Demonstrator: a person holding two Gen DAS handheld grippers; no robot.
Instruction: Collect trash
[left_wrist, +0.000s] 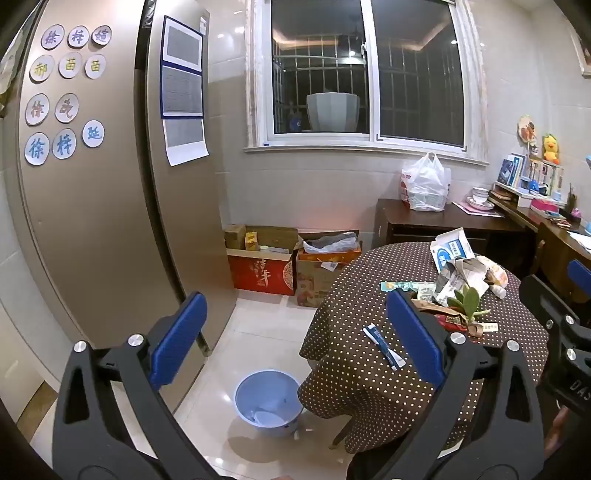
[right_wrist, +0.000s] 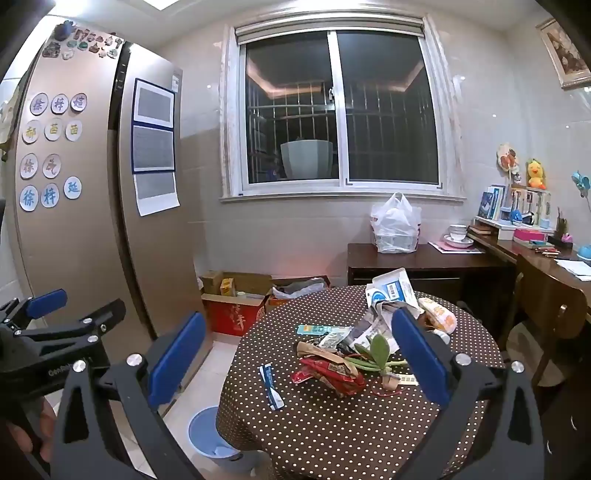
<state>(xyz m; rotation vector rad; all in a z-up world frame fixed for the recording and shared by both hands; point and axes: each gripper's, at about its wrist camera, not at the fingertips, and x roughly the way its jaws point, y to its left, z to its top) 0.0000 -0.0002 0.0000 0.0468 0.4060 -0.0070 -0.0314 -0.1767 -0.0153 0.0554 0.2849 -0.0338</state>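
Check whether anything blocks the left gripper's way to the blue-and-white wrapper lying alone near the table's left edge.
Nothing visible does. The left gripper is open and empty, and the blue-and-white wrapper lies flat on bare polka-dot tablecloth, apart from the trash pile.

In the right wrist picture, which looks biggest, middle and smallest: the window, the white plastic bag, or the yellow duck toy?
1. Window, biggest by far.
2. White plastic bag.
3. Yellow duck toy, smallest.
All three sit along the far wall, so nearness hardly skews this.

Round fridge (left_wrist: 92, 206) magnets (left_wrist: 64, 92) read 徐, 梓, 苗, 延
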